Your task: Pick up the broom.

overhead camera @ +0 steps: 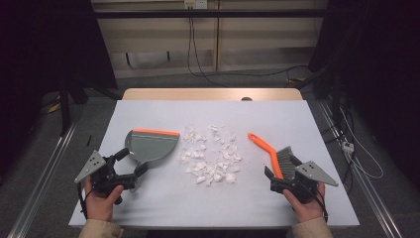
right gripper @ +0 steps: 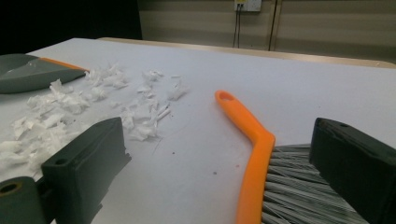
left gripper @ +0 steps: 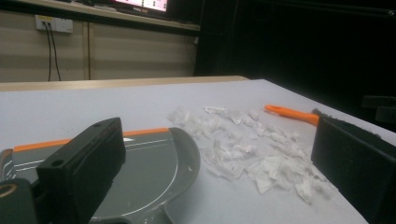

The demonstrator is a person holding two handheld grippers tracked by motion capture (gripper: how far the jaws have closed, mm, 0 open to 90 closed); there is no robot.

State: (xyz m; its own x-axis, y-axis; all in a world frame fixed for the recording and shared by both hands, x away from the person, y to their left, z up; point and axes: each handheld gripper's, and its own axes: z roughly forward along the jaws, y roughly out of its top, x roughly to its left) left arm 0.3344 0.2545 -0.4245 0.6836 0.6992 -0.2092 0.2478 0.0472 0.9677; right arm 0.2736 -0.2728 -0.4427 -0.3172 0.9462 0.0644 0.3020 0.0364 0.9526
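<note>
Here, a pile of paper scraps (overhead camera: 210,154) lies mid-tabletop between a grey dustpan (overhead camera: 151,145) at left and an orange brush (overhead camera: 275,153) at right. Both tongs, left (overhead camera: 136,173) and right (overhead camera: 271,179), are released, each poised at its tool. Judging by this, grasping comes next: each must close on its tool before sweeping.

The dustpan (overhead camera: 151,145) is grey with an orange strip along its front edge. The brush (overhead camera: 272,153) has an orange handle and back, with grey bristles. The paper scraps (overhead camera: 210,156) are white. The bench (overhead camera: 208,203) top is pale bluish grey, its far edge light wood. Each claw, left (overhead camera: 132,168) and right (overhead camera: 278,174), looks black, perhaps dark grey in this dim light
</note>
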